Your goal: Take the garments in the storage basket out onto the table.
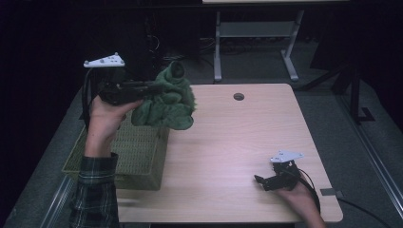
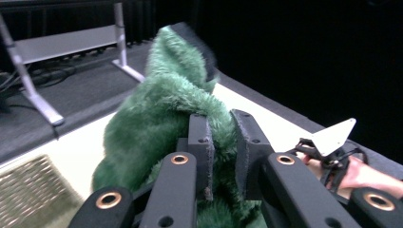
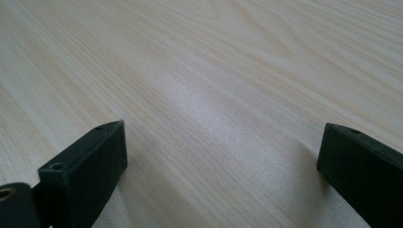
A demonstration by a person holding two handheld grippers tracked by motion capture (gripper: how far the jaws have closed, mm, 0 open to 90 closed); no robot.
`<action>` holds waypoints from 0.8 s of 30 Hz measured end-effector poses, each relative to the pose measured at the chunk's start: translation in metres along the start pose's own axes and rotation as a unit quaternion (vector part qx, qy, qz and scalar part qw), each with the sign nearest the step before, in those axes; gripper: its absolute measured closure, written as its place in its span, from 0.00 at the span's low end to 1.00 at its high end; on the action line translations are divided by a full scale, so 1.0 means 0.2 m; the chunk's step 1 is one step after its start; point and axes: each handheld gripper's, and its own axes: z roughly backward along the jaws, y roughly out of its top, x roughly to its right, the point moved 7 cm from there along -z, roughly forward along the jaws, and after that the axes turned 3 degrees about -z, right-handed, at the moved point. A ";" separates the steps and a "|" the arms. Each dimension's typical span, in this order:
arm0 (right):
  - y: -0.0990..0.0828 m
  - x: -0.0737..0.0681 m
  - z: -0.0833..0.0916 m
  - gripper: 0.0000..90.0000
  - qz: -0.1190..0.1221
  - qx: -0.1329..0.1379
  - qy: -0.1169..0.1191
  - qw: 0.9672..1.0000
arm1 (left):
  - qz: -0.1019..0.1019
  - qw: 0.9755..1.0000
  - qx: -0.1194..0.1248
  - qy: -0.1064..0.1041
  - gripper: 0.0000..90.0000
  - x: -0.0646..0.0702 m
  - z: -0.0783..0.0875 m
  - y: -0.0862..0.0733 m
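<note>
Both hands differ: the left gripper (image 1: pixel 151 89), raised level above the woven basket (image 1: pixel 138 156), clamps a green furry cloth (image 1: pixel 167 102). Resting low on the wooden table (image 1: pixel 228 137), the right gripper (image 1: pixel 262 182) gapes wide.

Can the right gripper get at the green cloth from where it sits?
Probably yes: the right gripper rests open on bare table, nothing between it and the cloth, which the left gripper holds up above the basket.

Fuzzy green cloth (image 1: pixel 167 102), olive woven basket (image 1: pixel 138 154) – pale woodgrain table (image 1: pixel 237 142), green plaid sleeve (image 1: pixel 95 190)
</note>
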 end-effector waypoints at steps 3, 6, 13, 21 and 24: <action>0.00 0.00 0.00 0.03 -0.001 0.000 0.000 1.000 | -0.001 1.000 -0.001 -0.010 0.88 0.03 -0.05 0.01; 0.00 0.00 0.00 0.03 -0.001 -0.001 0.000 1.000 | -0.002 1.000 -0.003 -0.021 0.88 0.07 -0.11 0.01; 0.00 0.00 0.00 0.03 0.000 0.000 0.000 1.000 | 0.002 0.999 -0.007 -0.037 0.88 0.15 -0.25 -0.03; 0.00 0.00 0.00 0.03 0.000 0.000 0.000 1.000 | 0.004 0.998 -0.018 -0.052 0.88 0.23 -0.39 -0.07; 0.00 0.00 0.00 0.03 0.000 0.000 -0.001 1.000 | 0.004 0.998 -0.023 -0.055 0.88 0.26 -0.44 -0.09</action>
